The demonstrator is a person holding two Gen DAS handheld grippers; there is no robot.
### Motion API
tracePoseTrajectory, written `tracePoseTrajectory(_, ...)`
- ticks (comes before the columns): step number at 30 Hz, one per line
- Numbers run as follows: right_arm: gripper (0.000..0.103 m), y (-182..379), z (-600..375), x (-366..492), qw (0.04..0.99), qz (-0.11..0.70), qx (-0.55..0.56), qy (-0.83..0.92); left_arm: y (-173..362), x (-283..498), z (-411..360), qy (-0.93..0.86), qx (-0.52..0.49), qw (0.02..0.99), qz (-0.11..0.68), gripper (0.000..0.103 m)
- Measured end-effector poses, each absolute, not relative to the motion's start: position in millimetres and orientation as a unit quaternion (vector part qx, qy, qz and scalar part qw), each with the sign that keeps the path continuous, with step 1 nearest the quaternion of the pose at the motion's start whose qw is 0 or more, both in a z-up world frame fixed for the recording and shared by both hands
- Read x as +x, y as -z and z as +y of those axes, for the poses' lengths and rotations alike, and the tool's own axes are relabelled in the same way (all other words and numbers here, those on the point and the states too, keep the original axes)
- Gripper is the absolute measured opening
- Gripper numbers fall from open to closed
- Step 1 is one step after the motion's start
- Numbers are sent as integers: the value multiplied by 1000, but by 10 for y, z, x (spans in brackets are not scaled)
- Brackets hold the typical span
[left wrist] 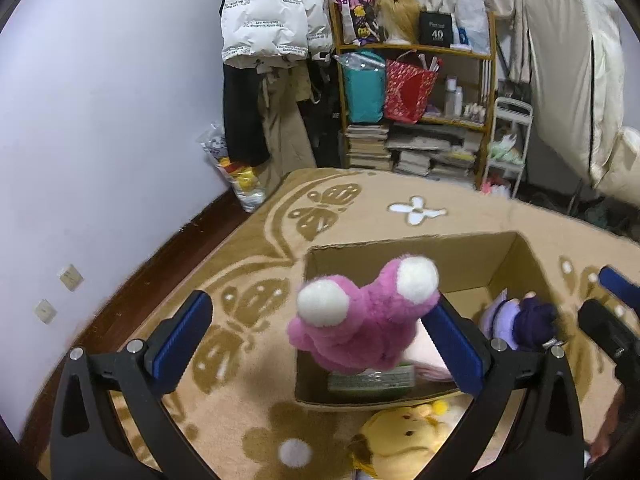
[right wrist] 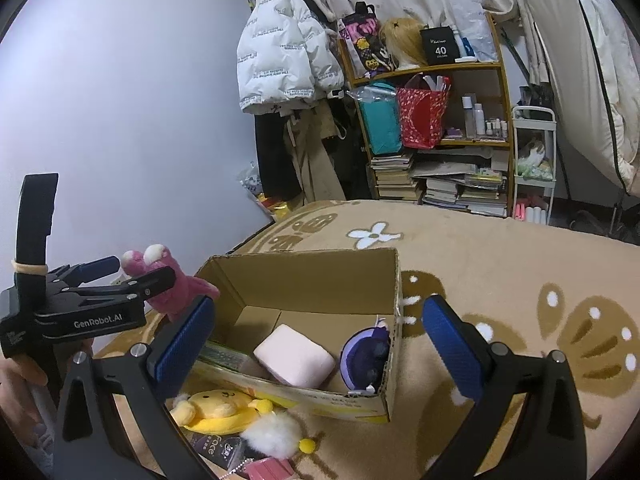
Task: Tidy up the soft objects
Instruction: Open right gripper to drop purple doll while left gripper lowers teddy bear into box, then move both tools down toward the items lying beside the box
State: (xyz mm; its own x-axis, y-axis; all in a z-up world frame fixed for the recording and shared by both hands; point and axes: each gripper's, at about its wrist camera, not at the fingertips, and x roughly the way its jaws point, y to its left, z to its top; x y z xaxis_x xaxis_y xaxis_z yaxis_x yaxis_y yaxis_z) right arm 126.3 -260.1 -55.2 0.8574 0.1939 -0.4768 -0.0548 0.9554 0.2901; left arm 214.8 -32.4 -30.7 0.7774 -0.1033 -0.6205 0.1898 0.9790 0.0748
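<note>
Nearest the cameras, a yellow plush (right wrist: pixel 218 410) lies flat on the patterned rug (right wrist: pixel 500 264) just in front of the cardboard box (right wrist: pixel 304 276), its long axis running left to right, with a white fluffy pompom (right wrist: pixel 272 434) beside it. The left tool (left wrist: pixel 320 332) stands spread wide, and a pink plush (left wrist: pixel 360 320) sits between its blue pads over the near left corner of the box; it touches or nearly touches the right-hand pad while the left-hand pad stands well apart from it, so nothing pinches it. The pink plush stands roughly upright, long axis vertical, its two white eye bumps at the top and facing the left camera. The right tool (right wrist: pixel 320 340) is also spread wide with nothing between its pads, hovering over the near side of the open box. Inside the box, a pale pink cushion block (right wrist: pixel 294 354) lies on the floor near the front wall, a purple plush (right wrist: pixel 366 356) leans in the right corner, and a flat green-edged packet (right wrist: pixel 224 356) lies along the left side. Beyond the rug stand a bookshelf (right wrist: pixel 440 68) and hanging coats (right wrist: pixel 280 48).
</note>
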Motion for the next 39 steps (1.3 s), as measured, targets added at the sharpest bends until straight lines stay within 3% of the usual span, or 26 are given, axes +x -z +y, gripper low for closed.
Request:
tracePoseTrajectory(16, 103, 547, -2676, 1214, 951, 263, 151, -57, -27, 1976, -270, 96, 26, 954, 282, 103)
tracePoseTrajectory(39, 103, 190, -2378, 616, 955, 256, 137, -65, -58, 1402, -92, 78, 66, 940, 324, 103)
